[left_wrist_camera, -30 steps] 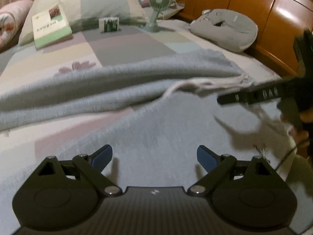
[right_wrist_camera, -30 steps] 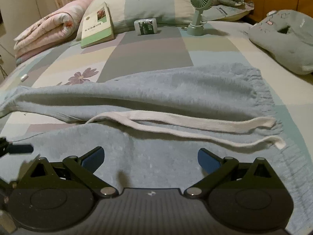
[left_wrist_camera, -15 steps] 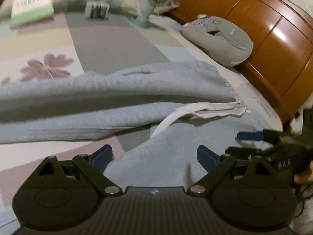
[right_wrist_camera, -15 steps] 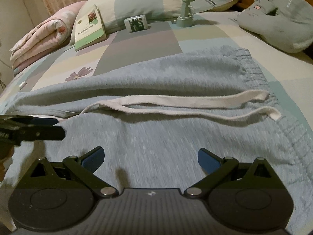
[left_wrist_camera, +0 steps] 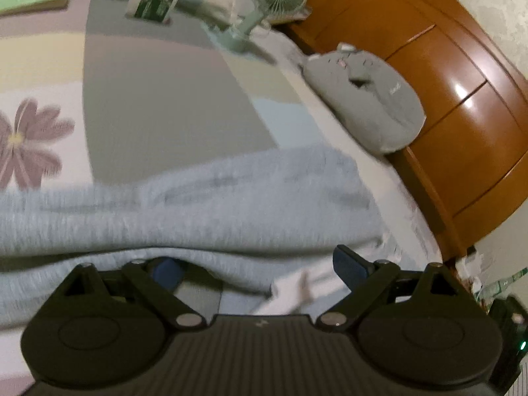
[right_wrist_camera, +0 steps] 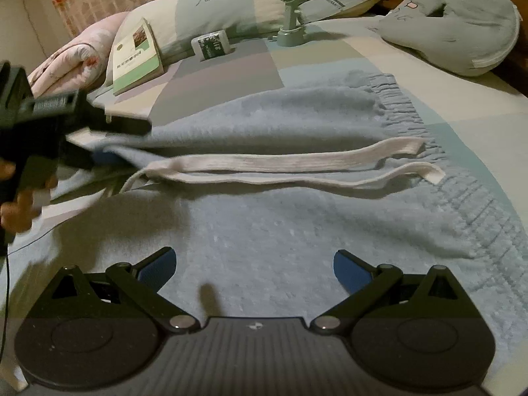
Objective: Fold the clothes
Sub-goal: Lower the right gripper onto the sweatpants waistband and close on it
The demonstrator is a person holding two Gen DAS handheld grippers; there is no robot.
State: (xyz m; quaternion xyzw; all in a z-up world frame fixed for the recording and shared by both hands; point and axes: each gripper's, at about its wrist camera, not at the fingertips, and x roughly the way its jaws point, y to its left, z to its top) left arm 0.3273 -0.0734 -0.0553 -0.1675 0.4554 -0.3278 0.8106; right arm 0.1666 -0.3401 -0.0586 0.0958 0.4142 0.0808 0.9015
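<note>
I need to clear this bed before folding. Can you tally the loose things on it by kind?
Sweatpants: 1
Book: 1
Small packet: 1
Handheld fan: 1
Grey plush cushion: 1
Pillow: 1
Rolled quilt: 1
Total: 7

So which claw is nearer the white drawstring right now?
Left. The left claw sits at the drawstring's near end by the crotch; the right claw hangs back over the trouser leg, apart from it.

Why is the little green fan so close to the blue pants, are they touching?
Apart. The right wrist view shows bare bedspread between the fan and the pants.
</note>
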